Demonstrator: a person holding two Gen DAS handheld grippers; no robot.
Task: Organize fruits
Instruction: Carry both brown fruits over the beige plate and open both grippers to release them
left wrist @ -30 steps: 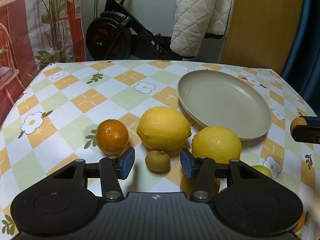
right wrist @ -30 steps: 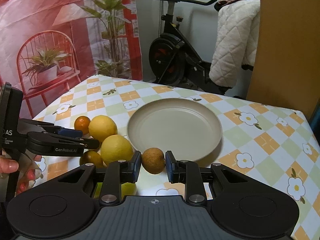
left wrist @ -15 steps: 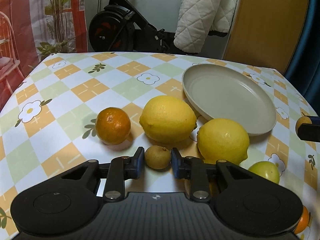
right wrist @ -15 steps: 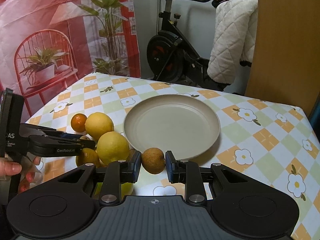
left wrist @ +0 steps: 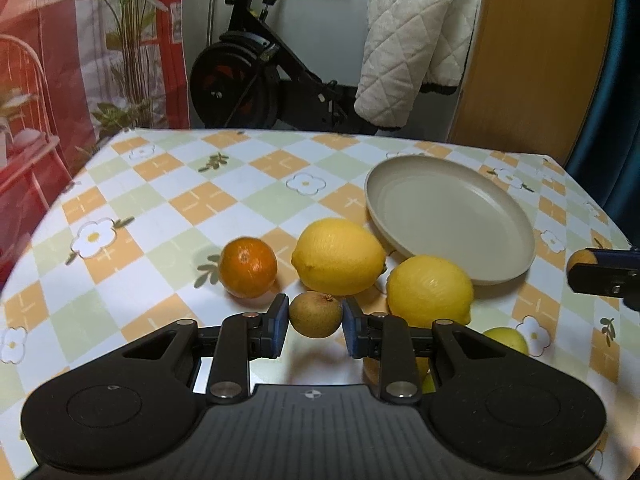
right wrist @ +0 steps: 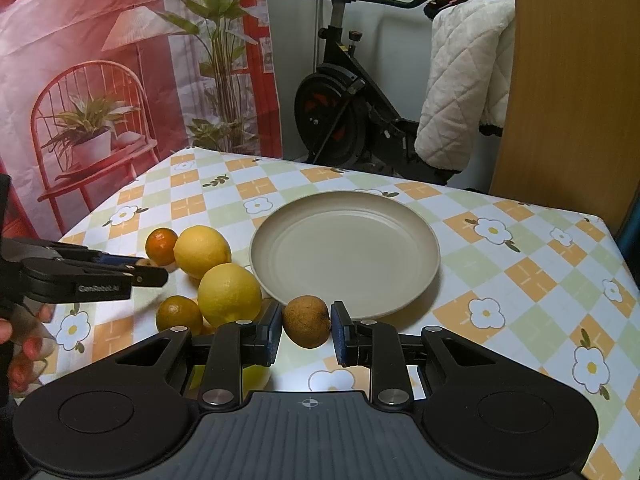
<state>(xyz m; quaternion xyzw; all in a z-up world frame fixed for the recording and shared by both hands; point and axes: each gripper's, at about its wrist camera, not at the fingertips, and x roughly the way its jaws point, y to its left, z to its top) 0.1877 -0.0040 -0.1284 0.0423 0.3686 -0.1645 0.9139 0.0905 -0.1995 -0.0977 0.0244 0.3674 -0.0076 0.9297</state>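
While left gripper [left wrist: 316, 316] clamps small brown fruit [left wrist: 316, 315], right gripper [right wrist: 306, 322] clamps another [right wrist: 306, 321]; green fruit [left wrist: 506, 340] half hidden.

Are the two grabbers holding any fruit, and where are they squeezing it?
Yes. The left gripper pinches a small brown fruit by its sides; the right gripper pinches another brown fruit likewise.

Green-yellow fruit [left wrist: 506, 340] half hidden behind left gripper body; left view slightly blurred; right gripper [left wrist: 600, 270] cut off by right edge, fruit in it barely showing; hand [right wrist: 24, 344] cut by left edge; small orange [right wrist: 179, 314] partly hidden
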